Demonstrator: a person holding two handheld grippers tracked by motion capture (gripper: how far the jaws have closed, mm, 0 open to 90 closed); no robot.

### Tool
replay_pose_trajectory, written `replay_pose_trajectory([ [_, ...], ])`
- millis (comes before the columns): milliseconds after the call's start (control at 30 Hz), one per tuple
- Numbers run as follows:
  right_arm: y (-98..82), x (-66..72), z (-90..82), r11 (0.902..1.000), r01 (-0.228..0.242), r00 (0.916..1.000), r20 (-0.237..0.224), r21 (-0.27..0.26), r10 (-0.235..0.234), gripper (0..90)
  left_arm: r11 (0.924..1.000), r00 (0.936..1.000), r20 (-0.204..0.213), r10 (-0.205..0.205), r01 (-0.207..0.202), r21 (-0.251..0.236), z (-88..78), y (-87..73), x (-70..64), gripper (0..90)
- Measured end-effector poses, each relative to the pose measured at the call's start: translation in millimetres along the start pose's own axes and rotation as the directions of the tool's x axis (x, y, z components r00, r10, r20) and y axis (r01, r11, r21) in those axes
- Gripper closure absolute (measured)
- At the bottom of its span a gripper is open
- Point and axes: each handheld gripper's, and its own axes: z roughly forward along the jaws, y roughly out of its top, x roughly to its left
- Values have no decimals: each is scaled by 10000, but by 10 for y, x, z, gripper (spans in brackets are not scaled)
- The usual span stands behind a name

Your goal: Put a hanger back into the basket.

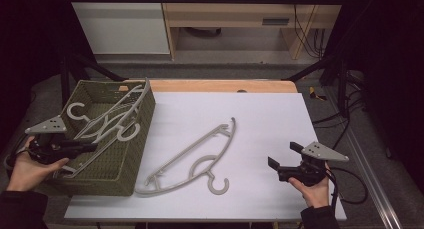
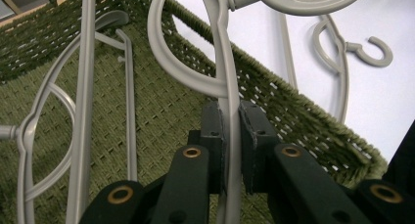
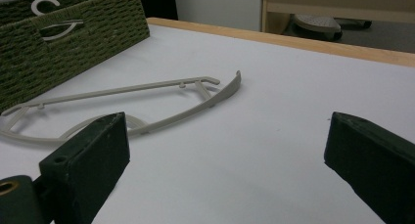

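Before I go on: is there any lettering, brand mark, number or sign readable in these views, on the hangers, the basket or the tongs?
None can be read.
Grey hanger on the table: plain plastic, no marking.
Grey hanger held over the basket: no marking.
Green woven basket: no tag or label.
Left tongs and right tongs: black, no lettering.
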Motion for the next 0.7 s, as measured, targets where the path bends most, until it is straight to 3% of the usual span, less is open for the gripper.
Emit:
replay_pose_trajectory([
  [433,-4,-2,4,10000,-15,10000,11,31,15,34,9991,9991,-35,-431,431,47,14,-135,77,813],
  [700,-8,0,15,10000,19,10000,15,63,-19,33,9985,9987,-121,-487,490,260,49,-143,118,813],
])
